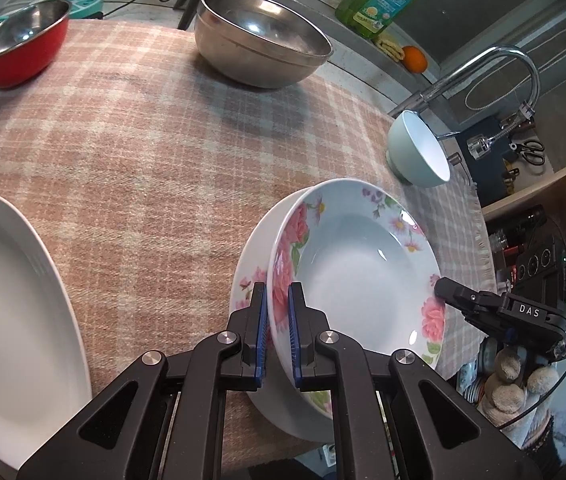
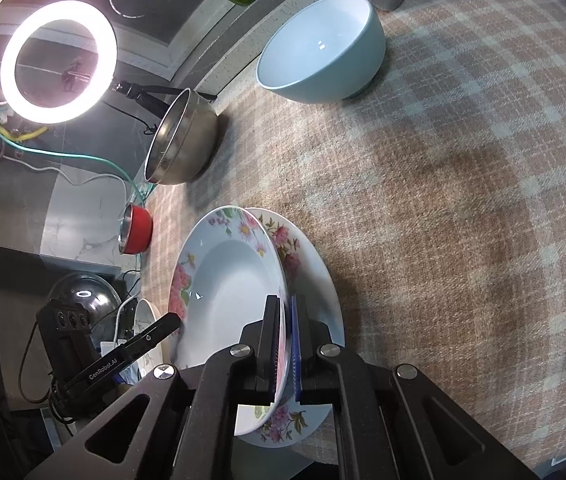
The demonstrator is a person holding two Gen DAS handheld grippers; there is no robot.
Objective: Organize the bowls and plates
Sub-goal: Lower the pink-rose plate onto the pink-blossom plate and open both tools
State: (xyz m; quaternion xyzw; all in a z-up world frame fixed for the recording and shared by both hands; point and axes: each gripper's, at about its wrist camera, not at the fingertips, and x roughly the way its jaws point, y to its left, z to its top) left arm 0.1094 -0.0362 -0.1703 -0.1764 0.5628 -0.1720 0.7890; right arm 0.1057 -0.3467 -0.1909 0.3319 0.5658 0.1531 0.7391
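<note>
**Floral soup plate held over its mate, both grips secure**

My left gripper (image 1: pixel 279 332) is clamped on the near rim of the deep floral plate (image 1: pixel 363 276). The plate sits just above the flat floral plate (image 2: pixel 315 280) on the checked cloth (image 1: pixel 143 152), presumably for stacking. My right gripper (image 2: pixel 285 344) pinches the opposite rim, sharing the load.

Deep plate (image 1: pixel 363 276) on flat plate (image 1: pixel 249 280), steel bowl (image 1: pixel 261 38) behind, big plate (image 1: pixel 7 312) left
</note>
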